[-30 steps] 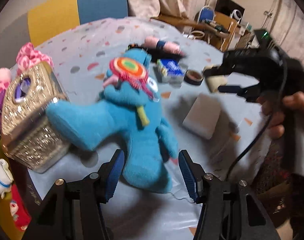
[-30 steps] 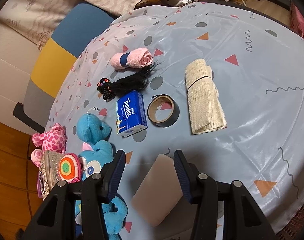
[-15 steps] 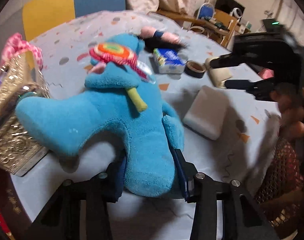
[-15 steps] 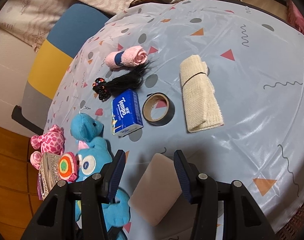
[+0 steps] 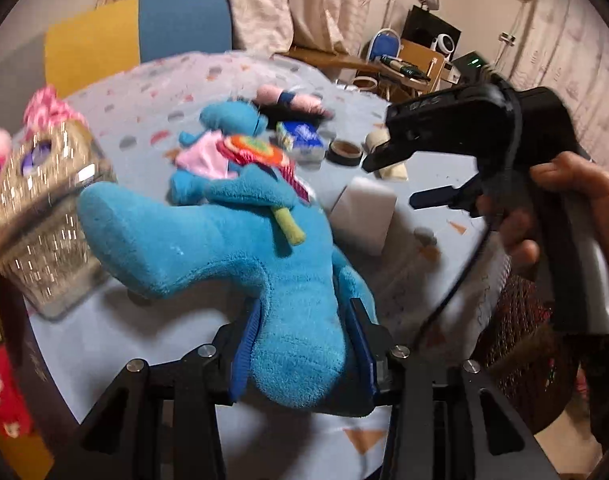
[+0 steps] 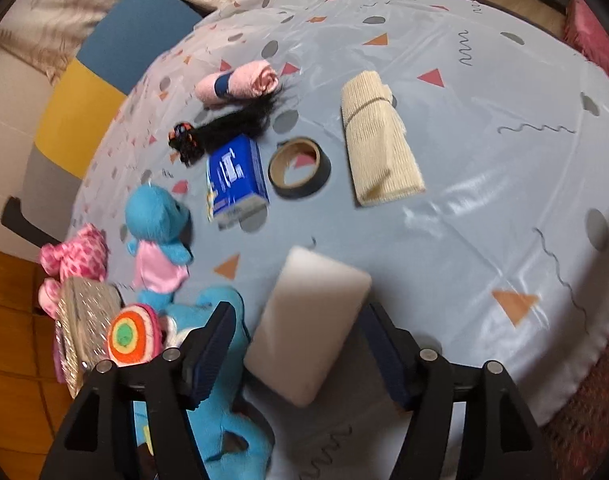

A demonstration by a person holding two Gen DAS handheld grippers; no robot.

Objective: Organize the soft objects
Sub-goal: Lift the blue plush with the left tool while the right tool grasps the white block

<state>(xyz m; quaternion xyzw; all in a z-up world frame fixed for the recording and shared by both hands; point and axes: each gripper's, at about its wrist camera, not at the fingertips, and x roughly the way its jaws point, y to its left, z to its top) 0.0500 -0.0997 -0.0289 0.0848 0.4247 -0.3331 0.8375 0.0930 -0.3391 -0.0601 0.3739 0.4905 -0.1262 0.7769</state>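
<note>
My left gripper (image 5: 300, 356) is shut on the leg of a big blue plush toy (image 5: 224, 236) with a rainbow lollipop, lifted off the table; the toy also shows in the right wrist view (image 6: 220, 420). A smaller blue plush in a pink shirt (image 6: 156, 236) lies behind it (image 5: 220, 140). My right gripper (image 6: 296, 344) is open, hovering above a white sponge block (image 6: 308, 324), and shows in the left wrist view (image 5: 388, 176). A pink spotted plush (image 6: 76, 256), a rolled pink towel (image 6: 236, 80) and a rolled cream cloth (image 6: 376, 136) lie on the table.
A glittery tissue box (image 5: 40, 208) stands at the left edge of the round table (image 6: 484, 200). A blue tissue pack (image 6: 236, 180), a tape roll (image 6: 300, 168) and a black hairpiece (image 6: 224, 128) lie mid-table. A colour-block chair (image 5: 144, 40) stands behind.
My left gripper closed on the big blue plush's leg and lifted it, uncovering the smaller blue plush. My right gripper drifted lower over the sponge.
</note>
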